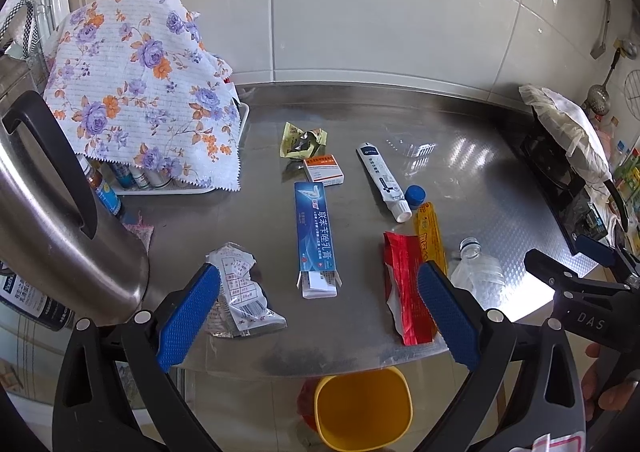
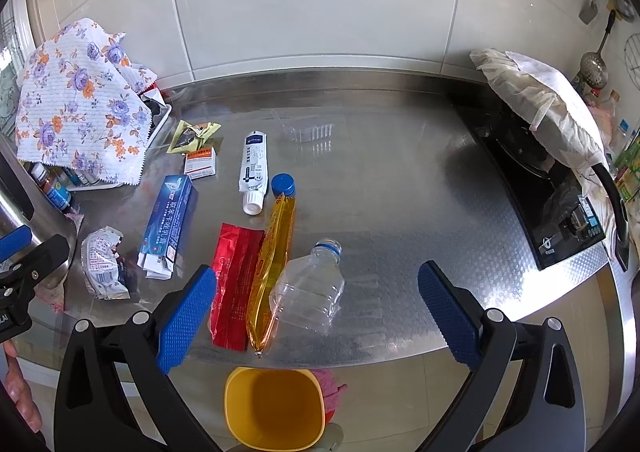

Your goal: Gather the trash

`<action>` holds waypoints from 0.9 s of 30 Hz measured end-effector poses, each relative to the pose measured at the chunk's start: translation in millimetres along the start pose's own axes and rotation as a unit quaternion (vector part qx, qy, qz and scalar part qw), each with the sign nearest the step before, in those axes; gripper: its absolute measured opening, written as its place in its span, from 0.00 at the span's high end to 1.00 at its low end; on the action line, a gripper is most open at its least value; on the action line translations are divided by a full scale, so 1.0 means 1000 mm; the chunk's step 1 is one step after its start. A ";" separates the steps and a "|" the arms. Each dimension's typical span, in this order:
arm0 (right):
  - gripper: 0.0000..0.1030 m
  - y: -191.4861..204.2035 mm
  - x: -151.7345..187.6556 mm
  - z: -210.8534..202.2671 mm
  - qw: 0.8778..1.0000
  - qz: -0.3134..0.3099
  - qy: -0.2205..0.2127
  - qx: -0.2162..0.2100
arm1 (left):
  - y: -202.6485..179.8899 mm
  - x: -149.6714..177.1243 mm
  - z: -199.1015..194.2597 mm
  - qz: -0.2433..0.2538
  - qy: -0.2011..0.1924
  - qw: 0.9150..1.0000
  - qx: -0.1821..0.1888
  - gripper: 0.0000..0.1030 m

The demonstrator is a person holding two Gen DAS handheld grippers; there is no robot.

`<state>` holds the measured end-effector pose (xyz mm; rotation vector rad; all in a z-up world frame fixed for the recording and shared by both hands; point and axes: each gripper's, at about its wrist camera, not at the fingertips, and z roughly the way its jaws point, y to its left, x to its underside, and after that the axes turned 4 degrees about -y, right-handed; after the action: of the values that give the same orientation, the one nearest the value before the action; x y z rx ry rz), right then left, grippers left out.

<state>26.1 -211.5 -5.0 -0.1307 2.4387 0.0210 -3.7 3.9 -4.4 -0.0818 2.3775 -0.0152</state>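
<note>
both grippers, left gripper (image 1: 318,302) and right gripper (image 2: 316,302), are wide open; the clear bottle (image 2: 310,288) between the right gripper's jaws looks light and crushable, so grip its body gently.

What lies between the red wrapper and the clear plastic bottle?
A yellow sausage-shaped packet, seen best in the right wrist view, lies between the red wrapper and the clear bottle.
</note>
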 end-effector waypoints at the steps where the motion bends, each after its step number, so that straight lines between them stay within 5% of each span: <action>1: 0.03 0.000 0.000 0.000 1.000 0.000 0.000 0.000 | 0.000 0.000 0.000 0.000 0.000 1.000 0.000 0.04; 27: 0.03 -0.003 0.003 -0.005 1.000 0.003 0.000 0.000 | -0.001 0.001 -0.003 0.004 0.003 1.000 -0.002 0.04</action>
<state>21.2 -214.6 -3.2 -0.1242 2.4391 0.0221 -6.6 2.8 -3.5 -0.0736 2.3846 -0.0053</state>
